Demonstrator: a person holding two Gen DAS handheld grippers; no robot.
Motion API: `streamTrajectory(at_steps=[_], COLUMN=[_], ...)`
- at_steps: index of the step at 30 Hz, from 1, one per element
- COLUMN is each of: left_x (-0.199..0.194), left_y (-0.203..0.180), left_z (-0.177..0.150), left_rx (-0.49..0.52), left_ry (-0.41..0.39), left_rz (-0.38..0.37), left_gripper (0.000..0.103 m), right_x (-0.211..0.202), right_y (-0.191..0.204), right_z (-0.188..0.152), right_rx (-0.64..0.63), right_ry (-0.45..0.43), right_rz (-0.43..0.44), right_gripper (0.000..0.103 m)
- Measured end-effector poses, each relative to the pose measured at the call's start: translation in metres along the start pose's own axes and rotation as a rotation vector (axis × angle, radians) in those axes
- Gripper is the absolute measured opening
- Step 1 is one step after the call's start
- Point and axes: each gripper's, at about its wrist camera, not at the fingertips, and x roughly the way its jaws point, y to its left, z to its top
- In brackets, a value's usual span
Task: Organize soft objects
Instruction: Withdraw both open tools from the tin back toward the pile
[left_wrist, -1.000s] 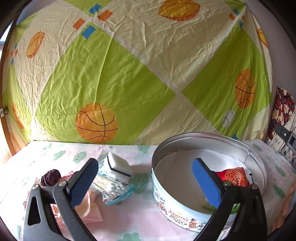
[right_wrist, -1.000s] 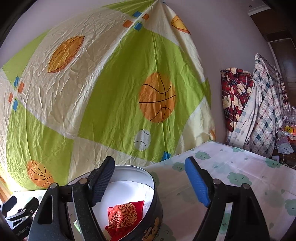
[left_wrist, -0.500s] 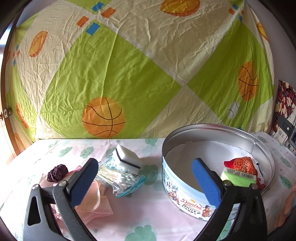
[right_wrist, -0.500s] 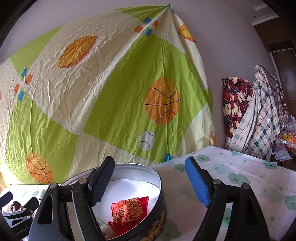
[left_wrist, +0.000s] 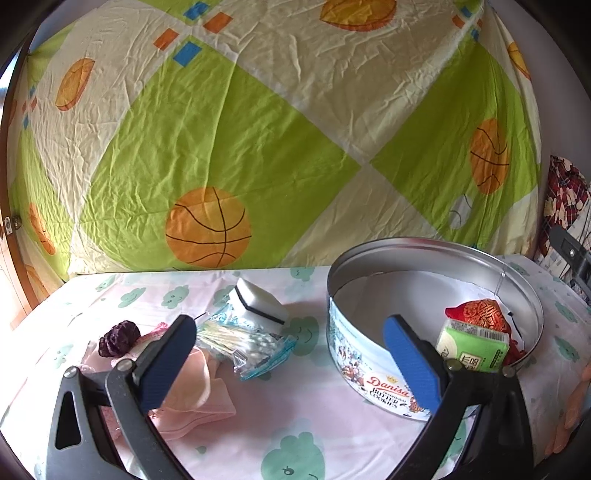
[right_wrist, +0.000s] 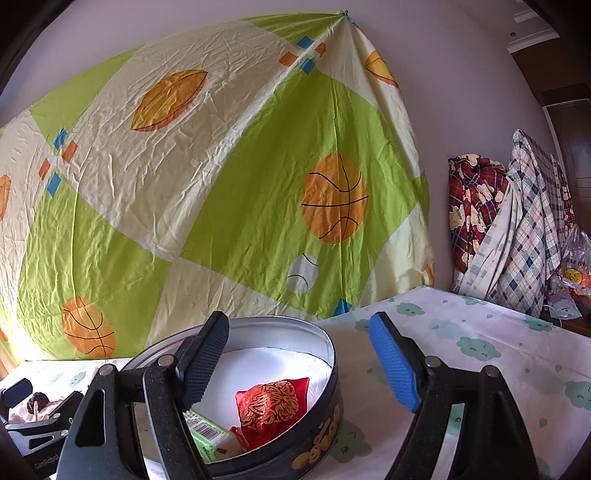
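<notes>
Two empty grippers over a cloth-covered table, with a cookie tin partly filled with soft things.

In the left wrist view the left gripper (left_wrist: 284, 354) fills the lower frame, jaws wide apart with nothing between them; at right of centre stands the round cookie tin (left_wrist: 369, 365), holding a red embroidered pouch (left_wrist: 480, 312) and a green tissue pack (left_wrist: 472, 347) leaning at its near right wall. Left of the tin, on the table, lie a white sponge (left_wrist: 258, 304), a bag of cotton swabs (left_wrist: 243, 341), a pink cloth (left_wrist: 195, 402) and a dark purple knitted piece (left_wrist: 118, 338), perhaps a scrunchie. In the right wrist view the right gripper (right_wrist: 299, 369) also stands open and empty, its left finger over the tin's rim, its right finger above the bare tablecloth (right_wrist: 517, 354).
</notes>
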Motion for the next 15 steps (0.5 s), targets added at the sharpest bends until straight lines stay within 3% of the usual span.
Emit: streamTrajectory(at_steps=[8, 15], left_x=[-0.006, -0.007], left_y=[0.013, 0.028], left_z=[-0.004, -0.007], left_rx=[0.010, -0.010], left_ry=[0.002, 0.013], left_rz=[0.002, 0.003], left_gripper=[0.103, 0.103], right_x=[-0.020, -0.028], right_y=[0.012, 0.021], right_z=[-0.002, -0.007], right_rx=[-0.022, -0.003], right_ry=[-0.032, -0.009], right_rz=[0.008, 0.018], right_gripper=[0.080, 0.080])
